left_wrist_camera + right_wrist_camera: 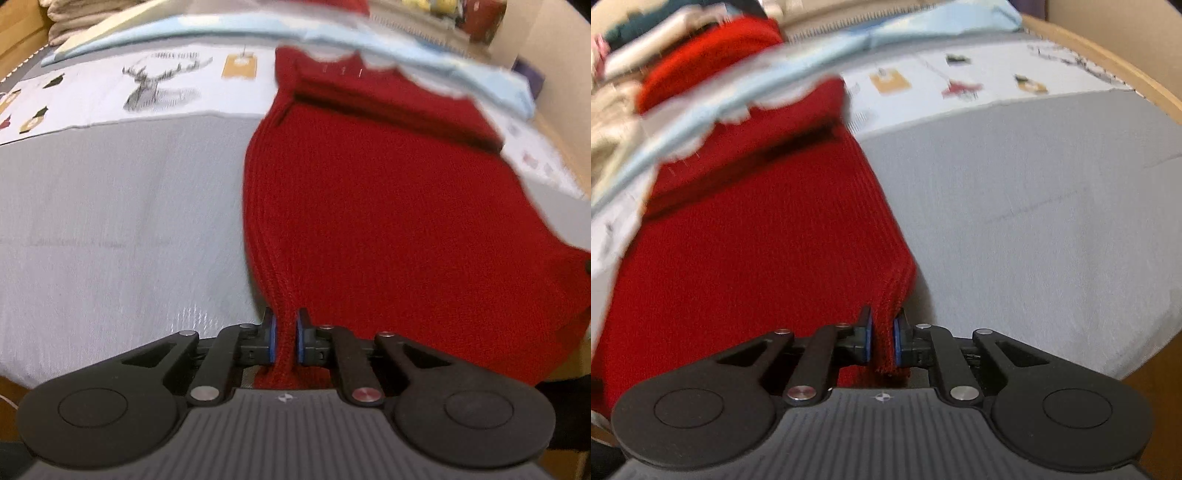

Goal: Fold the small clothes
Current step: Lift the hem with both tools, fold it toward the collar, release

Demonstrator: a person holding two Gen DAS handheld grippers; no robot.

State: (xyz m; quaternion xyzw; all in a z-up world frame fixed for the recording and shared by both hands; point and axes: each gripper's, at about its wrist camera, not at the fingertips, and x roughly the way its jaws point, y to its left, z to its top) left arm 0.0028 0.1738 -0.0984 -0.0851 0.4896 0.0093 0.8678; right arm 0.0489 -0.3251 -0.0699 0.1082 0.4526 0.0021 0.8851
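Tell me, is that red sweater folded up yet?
Partly: the red sweater lies mostly spread, one fold across its top; both grippers pinch its near corners.

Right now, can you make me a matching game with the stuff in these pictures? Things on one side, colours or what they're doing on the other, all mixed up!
Things:
1. knitted garment
2. bed cover
3. left gripper
4. deer drawing

Colours or states:
A. plain grey
B. shut on a near corner of the knit
C. red
D. printed on the white patterned cloth

Pairs: 1-C, 2-A, 3-B, 4-D

The right gripper pinches the other near corner.
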